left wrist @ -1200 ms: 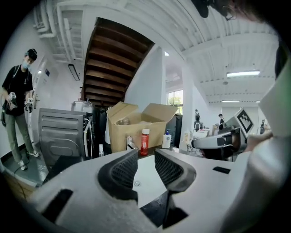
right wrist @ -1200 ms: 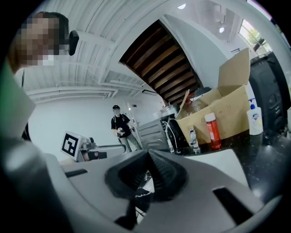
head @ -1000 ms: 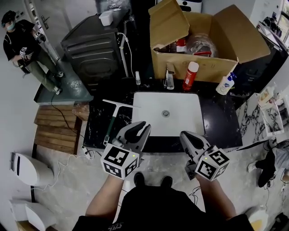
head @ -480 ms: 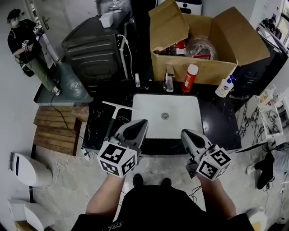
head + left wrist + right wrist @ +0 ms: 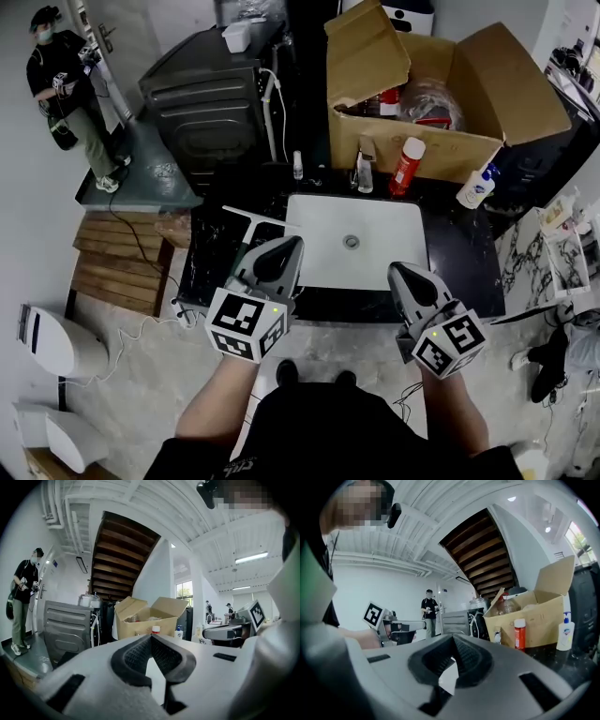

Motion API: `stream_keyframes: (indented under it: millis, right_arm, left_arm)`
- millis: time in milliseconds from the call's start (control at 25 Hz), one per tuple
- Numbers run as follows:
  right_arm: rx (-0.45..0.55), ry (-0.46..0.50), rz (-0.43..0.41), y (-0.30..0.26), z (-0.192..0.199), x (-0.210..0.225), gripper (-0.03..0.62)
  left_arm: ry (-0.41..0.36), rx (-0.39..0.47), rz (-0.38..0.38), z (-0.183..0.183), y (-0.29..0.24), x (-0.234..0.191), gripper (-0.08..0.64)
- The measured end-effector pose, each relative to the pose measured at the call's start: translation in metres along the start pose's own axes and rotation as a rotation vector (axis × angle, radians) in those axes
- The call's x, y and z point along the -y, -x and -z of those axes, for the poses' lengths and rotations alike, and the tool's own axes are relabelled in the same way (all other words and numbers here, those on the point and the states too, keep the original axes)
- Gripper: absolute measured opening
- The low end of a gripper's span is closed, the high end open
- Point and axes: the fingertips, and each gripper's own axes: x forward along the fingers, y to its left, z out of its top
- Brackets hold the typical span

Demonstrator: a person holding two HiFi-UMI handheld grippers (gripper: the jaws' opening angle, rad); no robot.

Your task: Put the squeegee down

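The squeegee [image 5: 251,217] is lying flat on the dark counter [image 5: 459,258], just left of the white sink [image 5: 375,246]. Its pale blade is pointing toward the back of the counter and its handle is running toward the near edge. The left gripper [image 5: 289,246] is hanging just in front of it, over the counter's near edge. From the head view its nose is covering the lower part of the handle, so only the blade and a short piece of handle are showing past the tip. Nothing is sitting between the jaws: in the left gripper view the two dark pads [image 5: 136,656] are pressing against each other, closed on nothing. The squeegee itself is hiding below the gripper's body in that view.

The right gripper [image 5: 401,272] is hovering at the other side of the sink, well apart from the squeegee. Its pads [image 5: 436,660] are also meeting, with nothing between them.

Behind the sink a tap [image 5: 364,169], a red spray can [image 5: 406,165] and a white bottle [image 5: 476,187] are standing in front of an open cardboard box [image 5: 441,141]. A person [image 5: 70,94] is standing at the far left, beside a dark machine [image 5: 211,103].
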Motion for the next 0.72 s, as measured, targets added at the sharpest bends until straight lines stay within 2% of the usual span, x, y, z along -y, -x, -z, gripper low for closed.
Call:
stream_keyframes:
  millis: [720]
  right_arm:
    - [0.013,-0.011,0.018,0.004,-0.001,-0.011,0.003]
  left_arm:
    - [0.023,-0.026,0.053,0.010,0.006,0.007,0.008]
